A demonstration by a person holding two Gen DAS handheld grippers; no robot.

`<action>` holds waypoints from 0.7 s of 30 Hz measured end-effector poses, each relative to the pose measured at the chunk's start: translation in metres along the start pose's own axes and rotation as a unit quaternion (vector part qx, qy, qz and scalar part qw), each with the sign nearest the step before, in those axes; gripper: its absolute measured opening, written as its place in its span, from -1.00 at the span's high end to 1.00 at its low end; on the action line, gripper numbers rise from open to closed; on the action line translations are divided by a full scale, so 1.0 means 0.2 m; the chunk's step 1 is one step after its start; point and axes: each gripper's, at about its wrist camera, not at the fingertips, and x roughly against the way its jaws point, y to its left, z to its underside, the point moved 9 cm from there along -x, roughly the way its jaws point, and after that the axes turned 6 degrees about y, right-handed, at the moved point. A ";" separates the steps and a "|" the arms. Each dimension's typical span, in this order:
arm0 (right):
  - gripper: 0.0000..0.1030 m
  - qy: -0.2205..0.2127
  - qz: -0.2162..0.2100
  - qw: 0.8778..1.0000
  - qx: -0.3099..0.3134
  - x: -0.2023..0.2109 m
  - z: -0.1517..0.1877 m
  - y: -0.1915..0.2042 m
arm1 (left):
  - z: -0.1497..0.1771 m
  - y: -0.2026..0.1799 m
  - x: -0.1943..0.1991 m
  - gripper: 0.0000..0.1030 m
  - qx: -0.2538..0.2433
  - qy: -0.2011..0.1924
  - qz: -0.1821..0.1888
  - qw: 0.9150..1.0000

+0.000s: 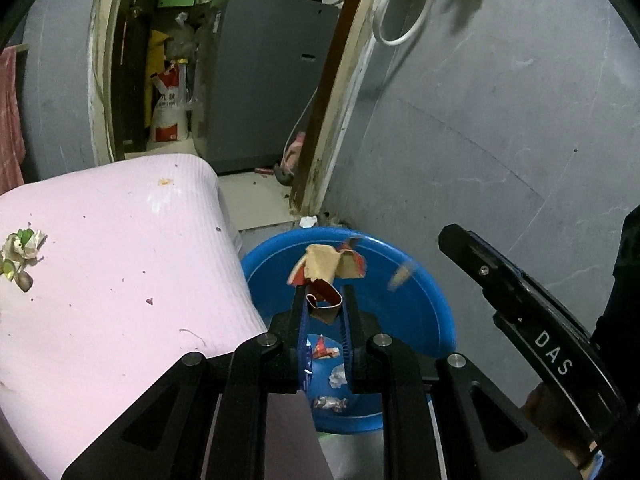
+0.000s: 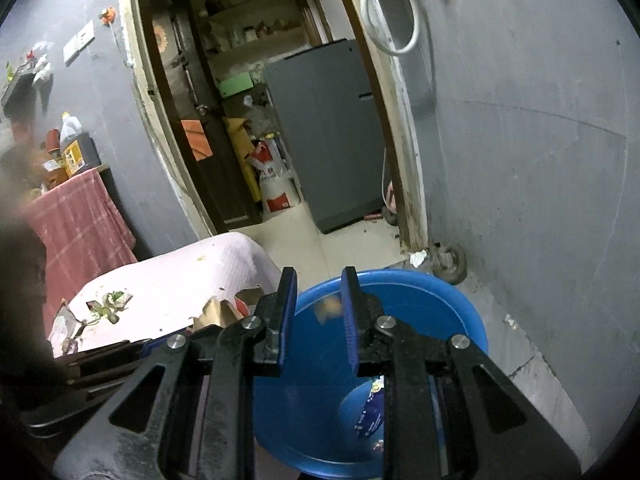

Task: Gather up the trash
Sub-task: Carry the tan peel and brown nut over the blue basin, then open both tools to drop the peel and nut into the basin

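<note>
My left gripper (image 1: 323, 293) is shut on a crumpled red and tan paper wrapper (image 1: 325, 270) and holds it over the blue plastic basin (image 1: 432, 304). Several wrappers (image 1: 326, 350) lie on the basin's bottom. A small tan scrap (image 1: 400, 274) is blurred in mid-air over the basin; it also shows in the right wrist view (image 2: 329, 306). My right gripper (image 2: 318, 280) is open and empty above the basin (image 2: 460, 300). The left gripper's wrapper shows in the right wrist view (image 2: 224, 312). Wilted flower scraps (image 1: 20, 254) lie on the pink mat (image 1: 120, 260).
The pink mat (image 2: 180, 276) covers a table left of the basin. A grey wall (image 1: 500, 140) stands right of the basin. A doorway (image 2: 248, 120) opens to a room with a grey appliance (image 2: 328, 132) and sacks. A red cloth (image 2: 80, 216) hangs at left.
</note>
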 end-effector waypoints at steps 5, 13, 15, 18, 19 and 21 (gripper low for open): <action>0.52 0.006 0.001 1.000 -0.011 -0.01 0.00 -0.02 | 0.01 0.02 -0.02 0.35 0.015 0.003 -0.011 1.000; 0.26 -0.005 0.003 1.000 -0.016 0.01 -0.01 -0.03 | 0.00 0.06 0.05 0.19 0.021 -0.018 -0.026 0.999; 0.08 -0.012 0.003 1.000 -0.016 0.03 -0.02 -0.02 | -0.01 0.10 0.10 0.11 0.030 -0.038 -0.042 0.998; -0.13 -0.026 0.005 1.000 -0.015 0.05 -0.03 -0.03 | -0.02 0.14 0.17 -0.01 0.039 -0.063 -0.062 0.995; -0.22 -0.029 0.005 0.999 -0.016 0.06 -0.03 -0.03 | -0.02 0.15 0.19 -0.07 0.042 -0.069 -0.067 0.994; -0.38 -0.037 0.005 0.999 -0.017 0.07 -0.04 -0.02 | -0.03 0.18 0.25 -0.19 0.049 -0.086 -0.078 0.992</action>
